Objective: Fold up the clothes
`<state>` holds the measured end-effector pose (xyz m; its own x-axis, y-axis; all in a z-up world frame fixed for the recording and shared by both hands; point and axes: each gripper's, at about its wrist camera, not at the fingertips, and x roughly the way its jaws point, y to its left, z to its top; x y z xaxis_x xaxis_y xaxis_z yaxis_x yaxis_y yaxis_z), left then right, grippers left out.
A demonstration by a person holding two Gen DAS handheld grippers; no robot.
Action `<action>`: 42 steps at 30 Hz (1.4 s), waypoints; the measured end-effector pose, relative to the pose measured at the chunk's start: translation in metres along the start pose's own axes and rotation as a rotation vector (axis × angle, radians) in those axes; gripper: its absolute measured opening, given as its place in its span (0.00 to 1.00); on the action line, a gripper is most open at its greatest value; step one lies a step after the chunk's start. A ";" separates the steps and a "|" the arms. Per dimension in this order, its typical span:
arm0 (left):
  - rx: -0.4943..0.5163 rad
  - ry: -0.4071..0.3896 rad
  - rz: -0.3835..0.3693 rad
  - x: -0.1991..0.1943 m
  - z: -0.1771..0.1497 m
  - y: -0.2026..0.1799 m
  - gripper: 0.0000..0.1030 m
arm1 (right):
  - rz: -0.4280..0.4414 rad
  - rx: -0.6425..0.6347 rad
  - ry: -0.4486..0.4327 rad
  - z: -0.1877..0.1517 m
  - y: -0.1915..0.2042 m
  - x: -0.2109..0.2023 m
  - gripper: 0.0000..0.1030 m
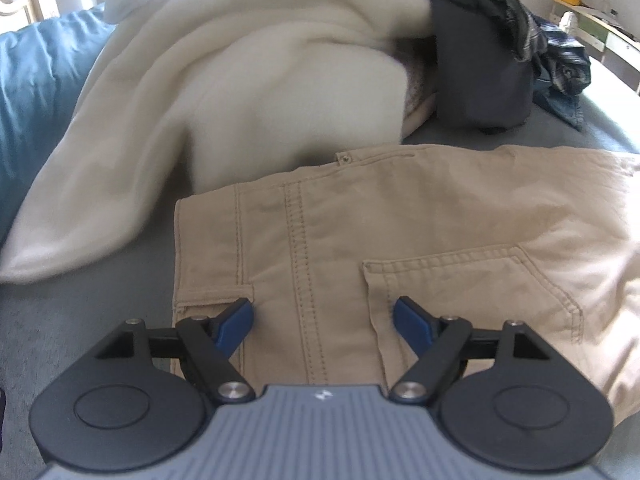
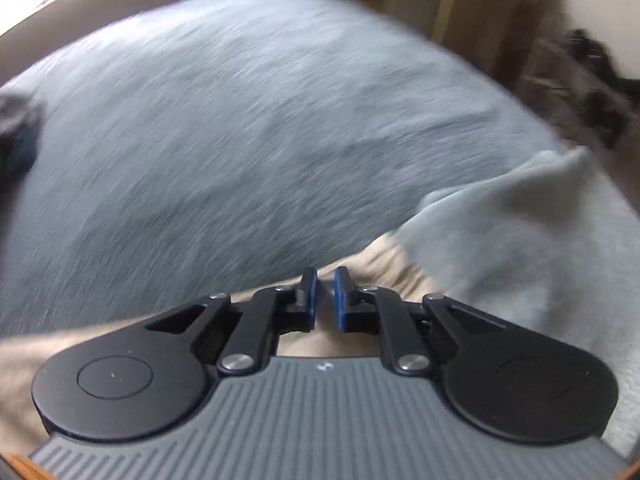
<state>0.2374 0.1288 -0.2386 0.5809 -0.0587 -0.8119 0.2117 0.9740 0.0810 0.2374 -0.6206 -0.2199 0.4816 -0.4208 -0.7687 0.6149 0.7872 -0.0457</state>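
- The left hand-held gripper [image 1: 322,316] hovers with jaws wide apart, gripping nothing, directly over the khaki trousers [image 1: 400,240].
- The trousers lie flat on the bed [image 1: 80,340], waistband to the left, long axis running rightward.
- The right hand-held gripper [image 2: 325,294], nearly closed, sits over blurred khaki cloth; whether it pinches it I cannot tell.

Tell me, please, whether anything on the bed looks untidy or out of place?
Yes: behind the flat khaki pants, a cream blanket lies bunched in a heap, and a plaid shirt is draped crumpled over a dark grey bag, unfolded.
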 end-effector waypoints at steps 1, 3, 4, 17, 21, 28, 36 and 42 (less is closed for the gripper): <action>-0.005 -0.009 -0.008 -0.001 -0.002 0.001 0.78 | 0.002 0.049 -0.014 0.000 -0.005 -0.009 0.09; -0.011 -0.029 -0.023 -0.003 -0.006 0.004 0.77 | 0.049 0.142 -0.030 -0.006 -0.020 -0.040 0.09; -0.014 -0.038 -0.031 -0.004 -0.008 0.005 0.77 | 0.090 0.180 -0.037 -0.009 -0.027 -0.057 0.10; -0.519 -0.113 -0.195 -0.076 -0.067 0.092 0.84 | 0.753 0.684 0.288 -0.111 0.026 -0.168 0.37; -0.737 -0.058 -0.301 -0.068 -0.103 0.109 0.87 | 0.950 0.684 0.490 -0.176 0.095 -0.178 0.50; -0.918 -0.115 -0.395 -0.039 -0.133 0.111 0.97 | 0.984 0.658 0.754 -0.284 0.167 -0.187 0.52; -0.993 -0.244 -0.347 -0.026 -0.126 0.107 0.76 | 0.838 0.742 0.587 -0.295 0.178 -0.182 0.52; -1.099 -0.261 -0.315 -0.014 -0.128 0.112 0.37 | 0.759 0.909 0.478 -0.293 0.162 -0.180 0.52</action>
<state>0.1520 0.2667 -0.2921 0.7948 -0.2494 -0.5533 -0.3436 0.5666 -0.7489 0.0677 -0.2857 -0.2760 0.7430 0.3491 -0.5710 0.5808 0.0876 0.8093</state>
